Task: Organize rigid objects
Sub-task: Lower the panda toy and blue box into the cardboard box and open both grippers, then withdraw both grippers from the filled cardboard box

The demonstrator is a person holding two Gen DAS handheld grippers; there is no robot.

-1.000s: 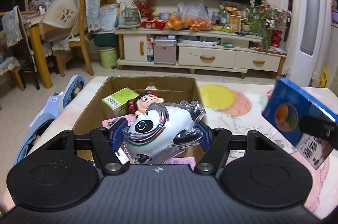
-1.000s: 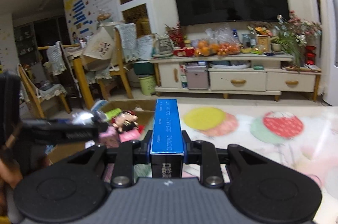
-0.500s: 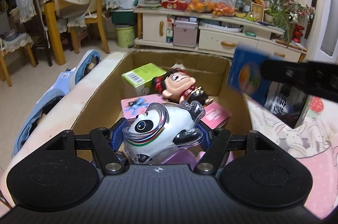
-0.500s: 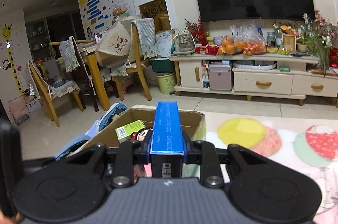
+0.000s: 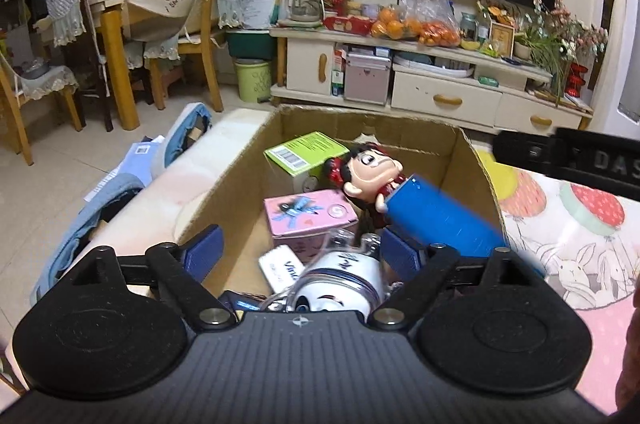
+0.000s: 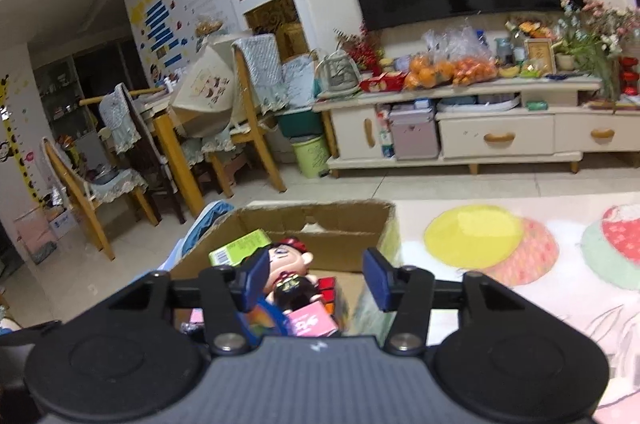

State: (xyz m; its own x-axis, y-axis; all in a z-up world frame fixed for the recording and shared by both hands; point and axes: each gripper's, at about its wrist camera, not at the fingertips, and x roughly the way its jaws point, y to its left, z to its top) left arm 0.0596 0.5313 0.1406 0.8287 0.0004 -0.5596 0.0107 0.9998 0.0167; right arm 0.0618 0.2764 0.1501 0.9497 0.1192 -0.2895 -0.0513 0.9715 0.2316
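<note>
My left gripper (image 5: 302, 252) hangs over an open cardboard box (image 5: 360, 122), its jaws opening wide. The white panda figure (image 5: 340, 280) is blurred just below and between them, free of both pads. A blue box (image 5: 436, 216) lies tilted against the cardboard box's right wall. My right gripper (image 6: 316, 280) is also over the cardboard box (image 6: 320, 220), jaws opening with nothing pressed between them. The blue box (image 6: 264, 316) shows low beside its left finger. The right gripper's black finger (image 5: 580, 160) crosses the left wrist view at the right.
Inside the box lie a green carton (image 5: 304, 152), a doll with a red bow (image 5: 372, 176), a pink box (image 5: 308, 216) and a colour cube (image 6: 330, 288). A cartoon-printed cloth (image 5: 580, 264) covers the surface to the right. Blue clothing (image 5: 100, 208) lies to the left.
The left jaws have spread and let the panda go; it is dropping into the box. The right jaws have parted and released the blue box, which now lies inside the cardboard box.
</note>
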